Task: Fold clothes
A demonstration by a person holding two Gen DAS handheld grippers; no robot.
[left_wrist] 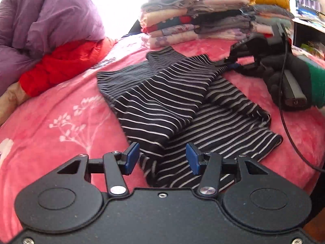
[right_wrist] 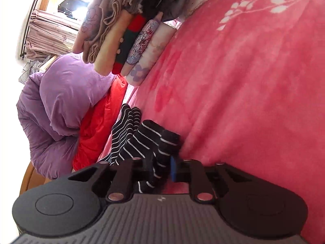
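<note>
Your left gripper, jaws spread, hovers over the striped garment; at two o'clock, your right gripper pinches its edge.

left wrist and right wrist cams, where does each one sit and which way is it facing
Left wrist: sits on the left hand-held gripper, open above the striped top, facing across the bed toward the folded pile; the gloved hand and the right hand-held gripper show.
Right wrist: rolled sideways, low over the pink blanket, on the right hand-held gripper, shut on the striped top.
Shared: striped top, folded pile, pink blanket, purple quilt.
</note>
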